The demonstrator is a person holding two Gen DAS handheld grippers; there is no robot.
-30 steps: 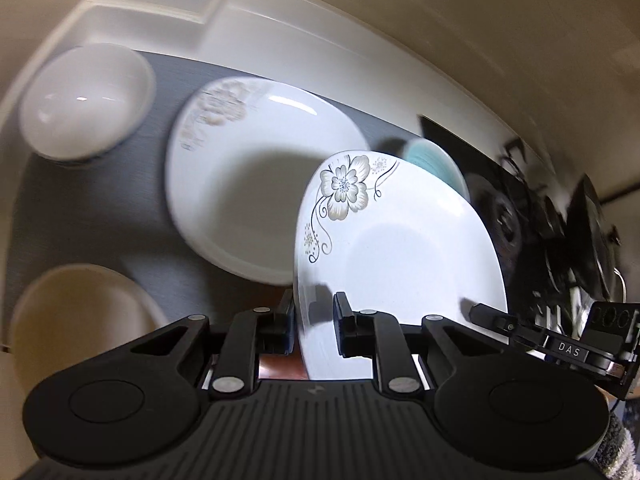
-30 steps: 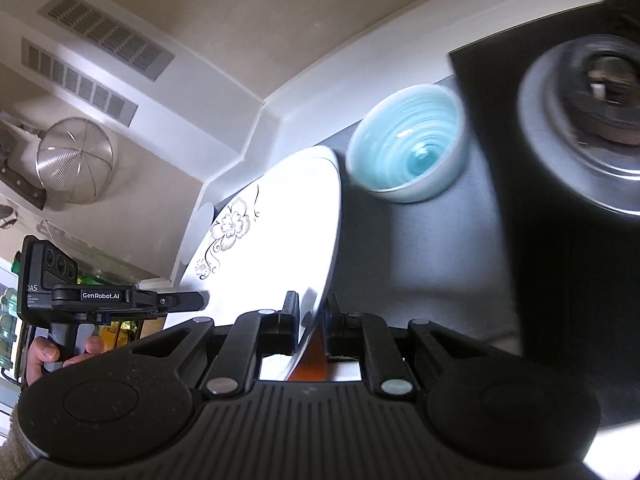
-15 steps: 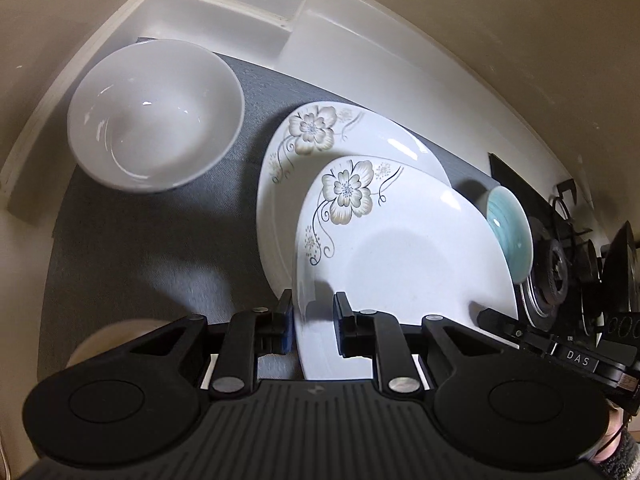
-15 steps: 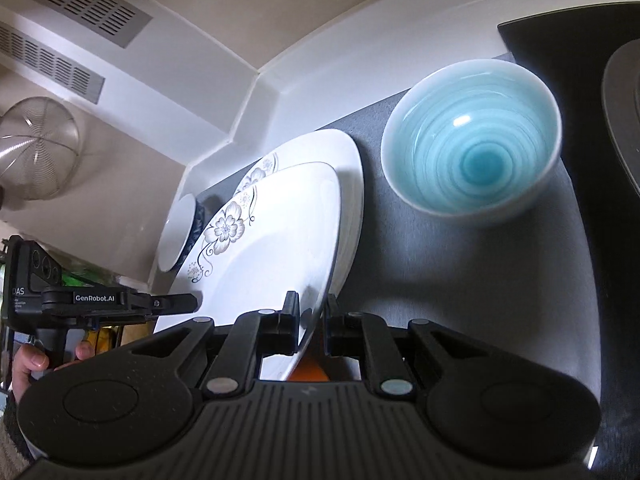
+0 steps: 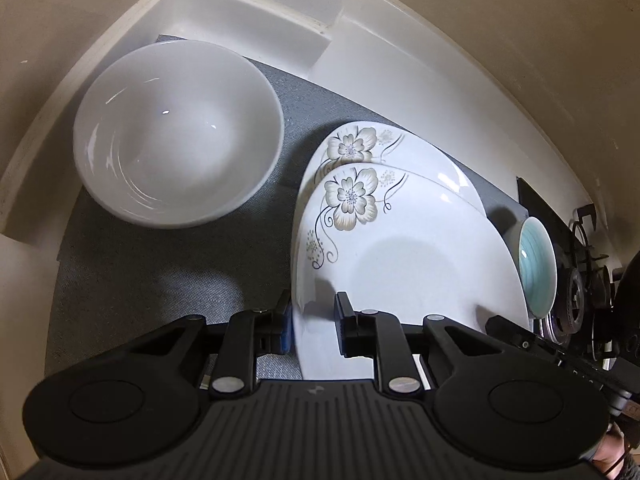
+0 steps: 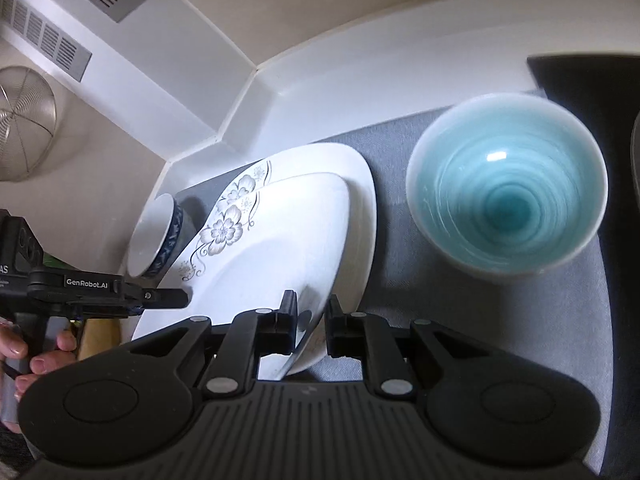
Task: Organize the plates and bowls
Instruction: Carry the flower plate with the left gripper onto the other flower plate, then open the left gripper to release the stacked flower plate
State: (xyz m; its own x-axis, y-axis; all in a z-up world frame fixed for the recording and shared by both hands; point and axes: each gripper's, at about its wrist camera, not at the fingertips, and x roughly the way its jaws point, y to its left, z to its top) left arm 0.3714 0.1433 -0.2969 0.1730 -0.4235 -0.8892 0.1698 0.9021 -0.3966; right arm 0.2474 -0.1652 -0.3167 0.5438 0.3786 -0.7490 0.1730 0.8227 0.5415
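Observation:
A white flowered plate (image 5: 400, 256) is held at its near rim by my left gripper (image 5: 312, 324) and at its other side by my right gripper (image 6: 312, 324); both are shut on it. It lies over a second flowered plate (image 5: 420, 156), which rests on the grey mat (image 5: 160, 276). A large white bowl (image 5: 176, 132) stands left of the plates. A blue bowl (image 6: 508, 192) stands to their right. In the right wrist view the held plate (image 6: 272, 256) overlaps the lower plate (image 6: 360, 216).
A white raised counter edge (image 5: 256, 12) and wall border the mat at the back. A gas stove (image 5: 580, 276) lies beyond the blue bowl. A metal strainer (image 6: 24, 124) hangs at left. A tan item (image 6: 98, 344) shows below the left gripper.
Both grippers carried the held plate forward and down over the second flowered plate. The white bowl and the blue bowl now look larger and closer.

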